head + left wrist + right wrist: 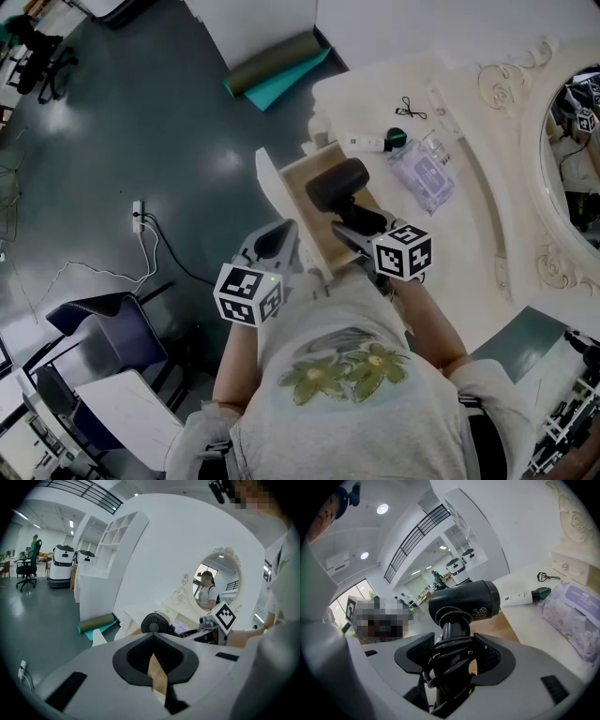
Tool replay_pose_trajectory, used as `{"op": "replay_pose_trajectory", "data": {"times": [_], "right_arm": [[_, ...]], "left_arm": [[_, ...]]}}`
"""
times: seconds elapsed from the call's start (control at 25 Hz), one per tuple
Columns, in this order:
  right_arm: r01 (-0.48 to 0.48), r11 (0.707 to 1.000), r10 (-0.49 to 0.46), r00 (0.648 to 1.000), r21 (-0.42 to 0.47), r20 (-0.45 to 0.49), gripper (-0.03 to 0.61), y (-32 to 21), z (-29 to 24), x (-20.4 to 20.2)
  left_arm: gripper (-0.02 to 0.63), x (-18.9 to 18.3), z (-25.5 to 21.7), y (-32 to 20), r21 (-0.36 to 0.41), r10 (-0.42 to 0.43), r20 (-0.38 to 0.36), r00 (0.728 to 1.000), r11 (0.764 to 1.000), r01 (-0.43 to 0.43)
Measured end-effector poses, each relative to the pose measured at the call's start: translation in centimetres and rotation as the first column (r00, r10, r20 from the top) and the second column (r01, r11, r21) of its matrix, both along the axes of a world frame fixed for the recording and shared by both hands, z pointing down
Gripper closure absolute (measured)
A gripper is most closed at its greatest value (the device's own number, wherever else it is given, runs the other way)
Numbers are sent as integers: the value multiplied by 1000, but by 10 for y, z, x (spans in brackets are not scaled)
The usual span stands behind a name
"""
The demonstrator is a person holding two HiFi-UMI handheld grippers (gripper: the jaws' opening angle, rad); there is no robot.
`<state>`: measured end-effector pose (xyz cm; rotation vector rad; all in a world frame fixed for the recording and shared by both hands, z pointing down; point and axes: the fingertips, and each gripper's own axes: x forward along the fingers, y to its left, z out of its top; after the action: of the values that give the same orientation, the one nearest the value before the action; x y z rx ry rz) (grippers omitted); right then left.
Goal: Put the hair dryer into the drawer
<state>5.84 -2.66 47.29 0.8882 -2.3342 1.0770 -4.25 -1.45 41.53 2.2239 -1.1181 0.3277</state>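
The black hair dryer (336,181) hangs over the open wooden drawer (300,187), which is pulled out of the white dressing table. My right gripper (352,230) is shut on its handle and wound cord; in the right gripper view the barrel (468,602) points right above the jaws (452,660), with drawer wood (513,630) behind. My left gripper (284,234) sits at the drawer's white front panel (267,183). Its jaws (157,667) are closed on a thin beige strip of that panel. The dryer's rear grille (154,623) shows beyond them.
On the table top lie a white bottle with a green cap (370,142), a pack of wipes (422,173) and a small black clip (410,108). An oval mirror (572,141) stands at right. A rolled mat (277,64), a power strip (138,216) and a chair (103,314) are on the floor.
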Motion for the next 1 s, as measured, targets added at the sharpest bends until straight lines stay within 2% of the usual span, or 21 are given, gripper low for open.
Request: {"op": "replay_pose_trajectory", "data": {"times": [1.0], "right_arm": [[12,999,-14,999,-41,-40,325,-9,33,-11]], "left_arm": [[603,-12,26,5,-52,-20,-24,1000,998,19]]}}
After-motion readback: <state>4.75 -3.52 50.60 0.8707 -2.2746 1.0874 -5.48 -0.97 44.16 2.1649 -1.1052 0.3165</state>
